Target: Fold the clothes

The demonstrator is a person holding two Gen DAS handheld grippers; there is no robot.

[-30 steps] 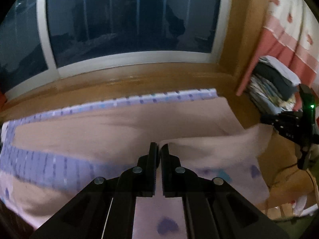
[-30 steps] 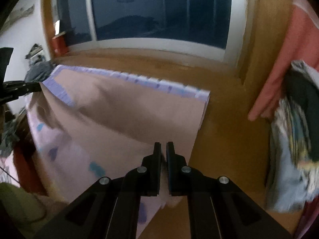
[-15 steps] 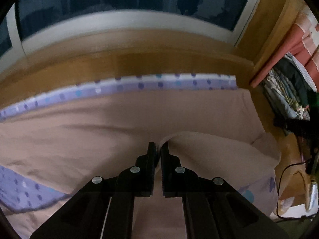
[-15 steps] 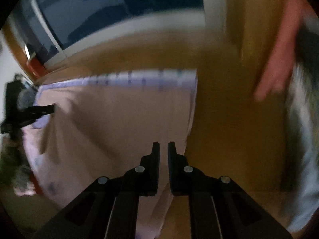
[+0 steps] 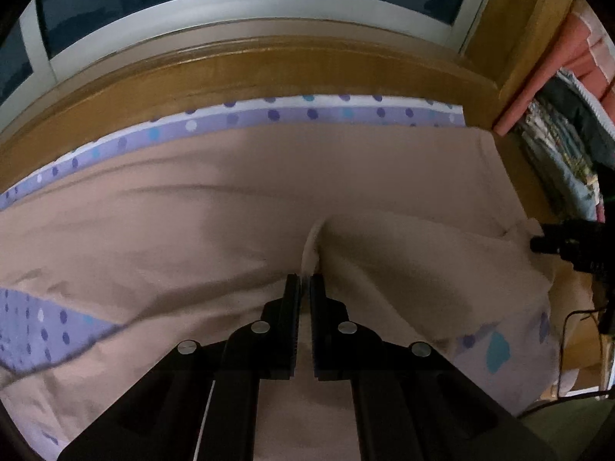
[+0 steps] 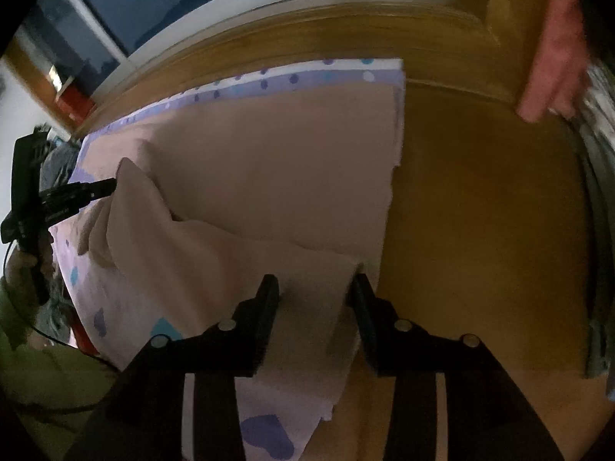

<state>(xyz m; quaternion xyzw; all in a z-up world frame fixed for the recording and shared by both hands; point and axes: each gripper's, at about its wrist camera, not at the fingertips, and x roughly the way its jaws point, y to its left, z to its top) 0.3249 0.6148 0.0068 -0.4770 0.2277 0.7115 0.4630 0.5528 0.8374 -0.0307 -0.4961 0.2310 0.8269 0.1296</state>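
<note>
A beige cloth (image 5: 269, 192) with a purple dotted border (image 5: 307, 115) lies spread on the wooden floor, its near part folded over itself. My left gripper (image 5: 305, 280) is shut on a raised pinch of the folded edge, low over the cloth. My right gripper (image 6: 313, 284) points down over the cloth's (image 6: 288, 153) right corner. Its jaws are opening, and the fabric lies loose between them, not pressed by the pads. The right gripper (image 5: 557, 238) shows at the right edge of the left wrist view. In the right wrist view the left gripper (image 6: 77, 192) is at the far left.
Bare wooden floor (image 6: 480, 211) runs to the right of the cloth. A white window frame (image 5: 230, 4) and a wooden sill lie behind. A pink curtain (image 5: 538, 88) and a pile of clothes (image 5: 557, 153) stand at the right. A black cable (image 5: 576, 315) trails nearby.
Both grippers have come down toward the floor, laying the lifted edge onto the cloth. The right jaws went from shut on the corner to apart. The left stays pinched.
</note>
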